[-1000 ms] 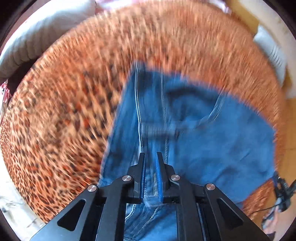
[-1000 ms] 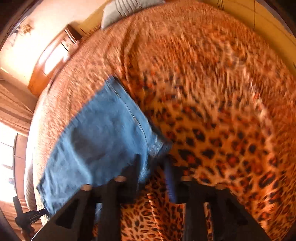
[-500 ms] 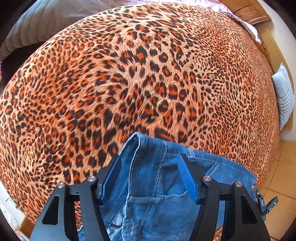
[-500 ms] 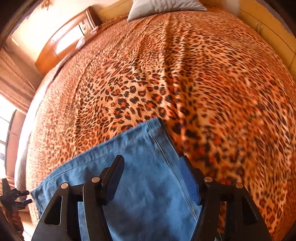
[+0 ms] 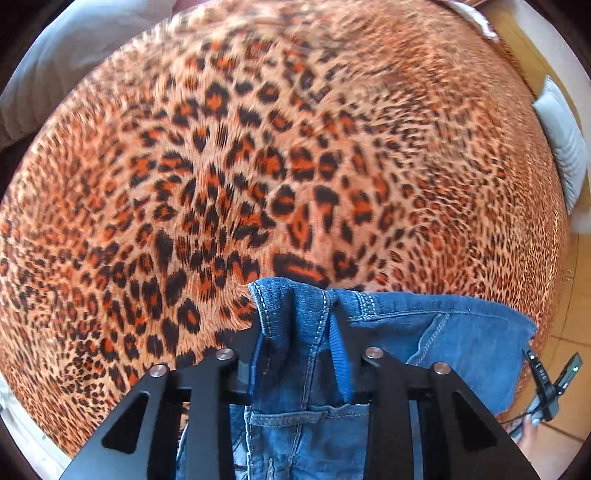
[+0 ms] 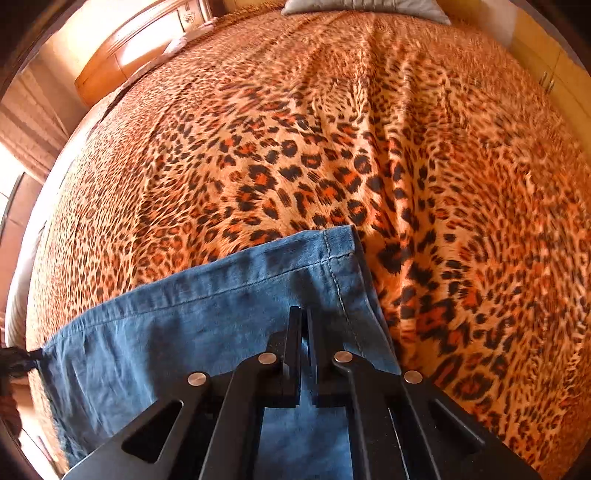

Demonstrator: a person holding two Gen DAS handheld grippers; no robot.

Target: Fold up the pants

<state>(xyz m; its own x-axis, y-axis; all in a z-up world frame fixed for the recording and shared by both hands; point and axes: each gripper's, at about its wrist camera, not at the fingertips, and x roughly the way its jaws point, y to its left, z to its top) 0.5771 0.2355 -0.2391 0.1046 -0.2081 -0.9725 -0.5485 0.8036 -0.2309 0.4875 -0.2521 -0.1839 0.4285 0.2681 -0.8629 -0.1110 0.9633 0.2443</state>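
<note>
Nearest the person, the left gripper (image 5: pixel 297 332) is clamped on a bunched waistband corner of the pants (image 5: pixel 424 343); its jaws have just been closing, with thick denim seams between them. The right gripper (image 6: pixel 304 325) has also just been closing and now stands pinched tight on the hem end of the pants (image 6: pixel 207 325); a sliver of blue cloth shows between the pads. Judgement: each end is taken at a corner so the garment can be lifted and doubled over evenly. Both grippers point steeply down at the cloth. The pants lie flat at the near edge of the leopard-print bedspread (image 6: pixel 332 147). Beyond, a grey pillow (image 6: pixel 362 5) rests at the far end.
</note>
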